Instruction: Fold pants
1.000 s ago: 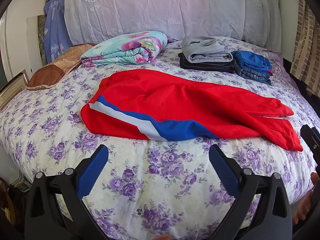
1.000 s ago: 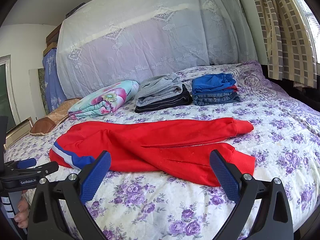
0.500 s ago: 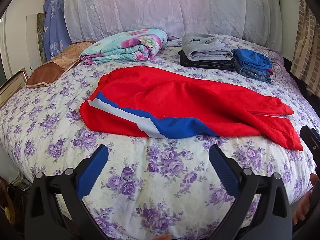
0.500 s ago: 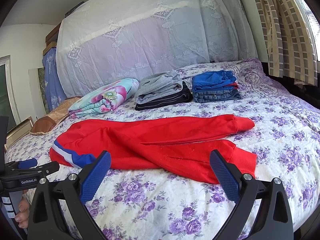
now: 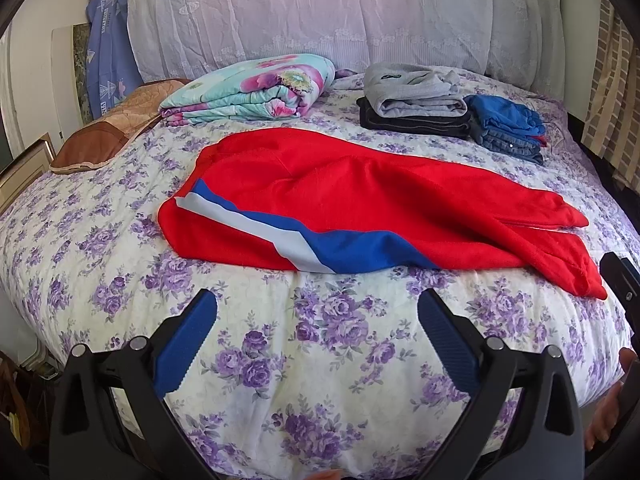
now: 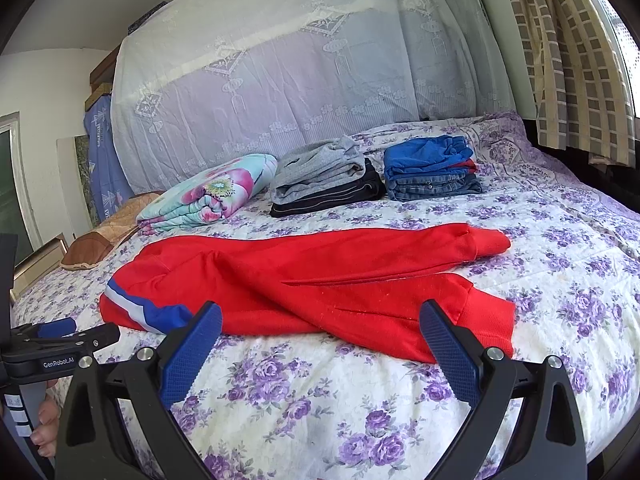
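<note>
At left we hold the left gripper (image 5: 318, 336) with its blue pads spread wide and nothing between them, hovering over the near edge of the bed (image 5: 280, 360), short of the waist end of the red pants (image 5: 360, 200); the pants lie lengthwise across the flowered bedspread, waistband with its blue and white stripe to the left, the two legs running right, one partly over the other, cuffs a little apart. At right we hold the right gripper (image 6: 320, 340) likewise splayed and empty, just short of the nearer cuff. We judge the step in hand to be the approach before the first grasp: no fold is yet made. The next move, as we read it, calls for each gripper to descend and pinch a fabric edge, the left at the waistband, the right at a cuff, catching cloth without the bedspread beneath; the soft knit will likely sag and slip if gripped too shallowly. Beyond the pants, from left to right, we see a brown cushion (image 5: 100, 136), a folded floral quilt (image 5: 248, 92), a grey-and-black stack of folded clothes (image 5: 416, 104) and a blue denim stack (image 5: 508, 128), all well apart from the pants. A lace-draped headboard (image 6: 300, 92) closes the back, and a checked curtain (image 6: 568, 48) hangs at far right
</note>
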`<action>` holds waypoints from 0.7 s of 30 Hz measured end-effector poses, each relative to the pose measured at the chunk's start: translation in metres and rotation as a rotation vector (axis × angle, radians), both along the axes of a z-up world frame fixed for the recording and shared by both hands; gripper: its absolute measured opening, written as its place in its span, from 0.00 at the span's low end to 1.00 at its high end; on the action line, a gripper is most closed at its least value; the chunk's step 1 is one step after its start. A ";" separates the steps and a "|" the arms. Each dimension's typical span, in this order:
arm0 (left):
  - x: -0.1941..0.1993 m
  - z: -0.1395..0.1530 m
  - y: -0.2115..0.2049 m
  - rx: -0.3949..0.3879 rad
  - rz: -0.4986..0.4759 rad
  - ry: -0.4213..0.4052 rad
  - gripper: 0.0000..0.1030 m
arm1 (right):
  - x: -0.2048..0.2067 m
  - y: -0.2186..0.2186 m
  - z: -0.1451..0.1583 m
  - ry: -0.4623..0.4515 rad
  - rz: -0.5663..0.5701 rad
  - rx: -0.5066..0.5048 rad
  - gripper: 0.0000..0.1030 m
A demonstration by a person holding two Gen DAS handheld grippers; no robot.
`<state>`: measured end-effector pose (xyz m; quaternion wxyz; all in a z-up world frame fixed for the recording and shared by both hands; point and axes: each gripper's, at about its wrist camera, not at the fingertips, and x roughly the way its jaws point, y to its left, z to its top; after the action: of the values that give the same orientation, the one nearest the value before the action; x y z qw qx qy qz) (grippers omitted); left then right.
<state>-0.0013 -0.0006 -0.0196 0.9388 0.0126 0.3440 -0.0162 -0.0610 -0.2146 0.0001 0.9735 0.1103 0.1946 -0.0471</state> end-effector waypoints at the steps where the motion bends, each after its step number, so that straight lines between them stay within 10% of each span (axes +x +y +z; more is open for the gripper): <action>1: 0.001 0.000 0.000 -0.001 0.000 0.002 0.96 | 0.000 0.000 0.000 0.000 0.000 0.000 0.96; 21: 0.002 -0.001 -0.001 0.001 -0.001 0.013 0.96 | 0.001 -0.001 0.000 0.005 0.001 0.005 0.96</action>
<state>0.0009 -0.0018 -0.0206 0.9366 0.0131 0.3499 -0.0164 -0.0596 -0.2157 -0.0003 0.9728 0.1126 0.1972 -0.0462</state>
